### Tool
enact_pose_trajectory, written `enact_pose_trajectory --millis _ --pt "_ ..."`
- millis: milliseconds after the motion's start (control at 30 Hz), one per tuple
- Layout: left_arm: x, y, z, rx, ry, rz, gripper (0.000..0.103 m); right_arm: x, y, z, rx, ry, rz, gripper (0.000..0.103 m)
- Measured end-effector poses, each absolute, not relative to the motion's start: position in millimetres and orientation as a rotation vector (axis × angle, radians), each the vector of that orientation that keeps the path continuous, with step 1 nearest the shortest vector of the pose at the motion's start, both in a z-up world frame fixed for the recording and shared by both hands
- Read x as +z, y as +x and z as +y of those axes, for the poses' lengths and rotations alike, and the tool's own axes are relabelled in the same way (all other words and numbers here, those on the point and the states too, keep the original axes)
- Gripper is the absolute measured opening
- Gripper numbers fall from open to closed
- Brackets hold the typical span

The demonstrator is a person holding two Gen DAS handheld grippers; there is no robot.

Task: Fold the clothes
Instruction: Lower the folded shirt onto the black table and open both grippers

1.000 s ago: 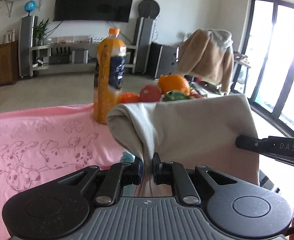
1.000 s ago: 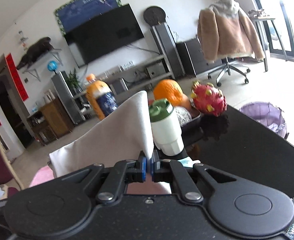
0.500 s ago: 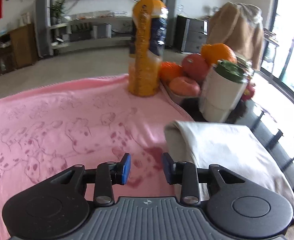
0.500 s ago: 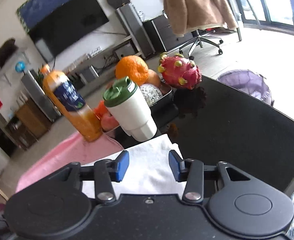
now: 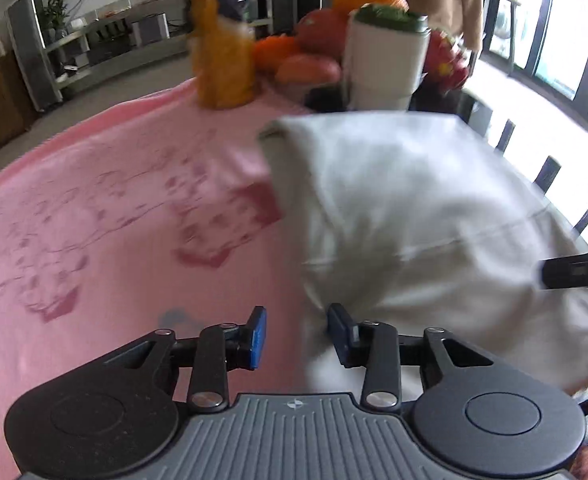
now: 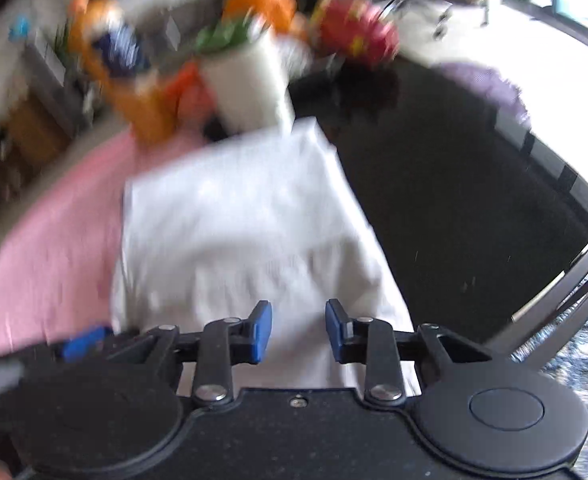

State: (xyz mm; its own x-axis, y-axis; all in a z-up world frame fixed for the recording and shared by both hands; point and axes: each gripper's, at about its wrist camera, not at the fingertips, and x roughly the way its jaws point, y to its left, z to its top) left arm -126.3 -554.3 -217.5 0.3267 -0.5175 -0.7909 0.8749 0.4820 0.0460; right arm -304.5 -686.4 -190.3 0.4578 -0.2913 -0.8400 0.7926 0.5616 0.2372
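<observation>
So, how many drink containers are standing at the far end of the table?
2: a tall orange juice bottle on the pink cloth, and a white cup with green lid beside it, just behind the folded white garment.

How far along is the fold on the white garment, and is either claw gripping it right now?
Done: the white garment lies doubled over, flat, partly on the pink dog-print blanket and partly on the black table. In hand: nothing; the left claw and right claw are open at its near edge, the left having just opened further, the right narrowed. Left: probably another fold or smoothing.
</observation>
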Motion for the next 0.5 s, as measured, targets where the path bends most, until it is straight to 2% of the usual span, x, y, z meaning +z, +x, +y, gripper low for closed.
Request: enact_pose_trajectory --millis 67,100,233,267,300,333,467,500 --pt "-218 -120 -541 -0.949 0.538 0.814 0.026 -177 -301 -677 -0.724 0.606 0.906 0.030" --pt "-215 -118 -535 -0.956 0.511 0.819 0.026 -169 -302 -673 -0.716 0.579 0.914 0.031" --pt "-201 -121 -517 -1.017 0.408 0.820 0.026 -157 -305 -661 -0.652 0.525 0.938 0.032" --pt "-197 -127 -517 -1.045 0.393 0.812 0.026 -159 -304 -659 -0.636 0.513 0.961 0.029" --pt "-193 -133 -517 -1.073 0.379 0.803 0.026 -164 -302 -657 -0.611 0.506 0.995 0.017" --pt "-193 -140 -521 -1.088 0.393 0.800 0.026 -171 -299 -655 -0.581 0.501 1.035 0.014" --pt "-214 -157 -544 -1.075 0.567 0.871 0.029 -192 -294 -654 -0.566 0.514 1.103 0.014" --pt "-215 -158 -544 -1.070 0.583 0.865 0.033 -191 -296 -652 -0.573 0.525 1.100 0.014"
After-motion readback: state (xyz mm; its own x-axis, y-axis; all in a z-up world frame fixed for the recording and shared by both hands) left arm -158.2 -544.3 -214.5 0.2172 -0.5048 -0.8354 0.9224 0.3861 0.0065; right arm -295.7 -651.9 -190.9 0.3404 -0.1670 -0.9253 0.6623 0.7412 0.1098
